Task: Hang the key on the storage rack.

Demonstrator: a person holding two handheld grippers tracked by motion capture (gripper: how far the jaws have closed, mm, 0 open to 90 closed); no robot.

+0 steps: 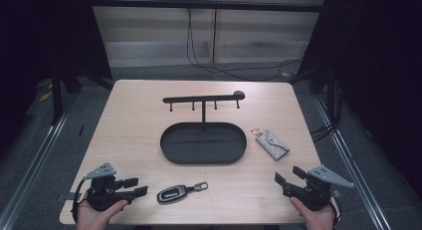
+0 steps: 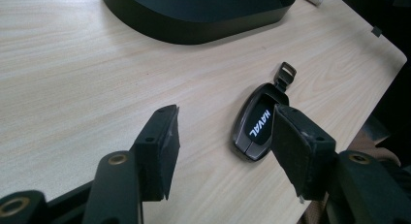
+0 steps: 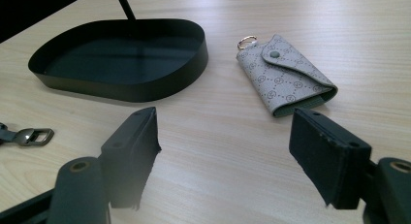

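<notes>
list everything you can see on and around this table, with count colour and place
light wooden table: one, pale wood, centre
black oval metal tray: one, black, table middle
black hook rack on a post: one, black, rising from the tray's far edge
dark car key fob with strap clip: one, dark grey, near edge, just right of the left gripper
grey patterned key pouch with ring: one, grey, right of the tray
black cables: several, black, floor behind the table
left gripper: one, black, near left corner, open, empty
right gripper: one, black, near right corner, open, empty
hands: two, bottom edge
</notes>
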